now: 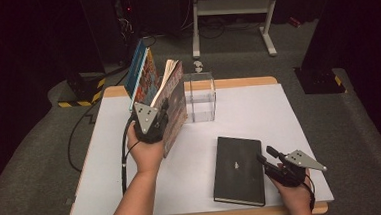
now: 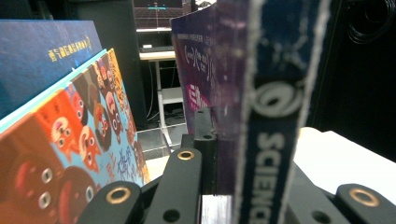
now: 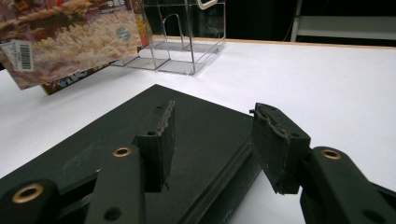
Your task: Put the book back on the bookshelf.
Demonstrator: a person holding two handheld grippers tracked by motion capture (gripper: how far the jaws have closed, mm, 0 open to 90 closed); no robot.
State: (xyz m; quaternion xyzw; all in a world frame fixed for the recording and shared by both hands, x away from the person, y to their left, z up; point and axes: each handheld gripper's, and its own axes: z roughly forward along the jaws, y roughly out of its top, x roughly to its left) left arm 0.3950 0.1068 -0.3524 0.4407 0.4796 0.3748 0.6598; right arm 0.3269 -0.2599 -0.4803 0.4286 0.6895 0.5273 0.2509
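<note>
Matt black notebook (image 1: pixel 238 170) on a smooth white desk (image 1: pixel 259 113) with wooden edging — glossy paper book (image 1: pixel 174 106), clear plastic holder (image 1: pixel 200 97).

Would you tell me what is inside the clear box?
Nothing shows through the clear box; its left side is hidden by the book in the left gripper.

Dark room, grey carpet (image 1: pixel 41 161), perhaps a white frame (image 1: pixel 232 7)
</note>
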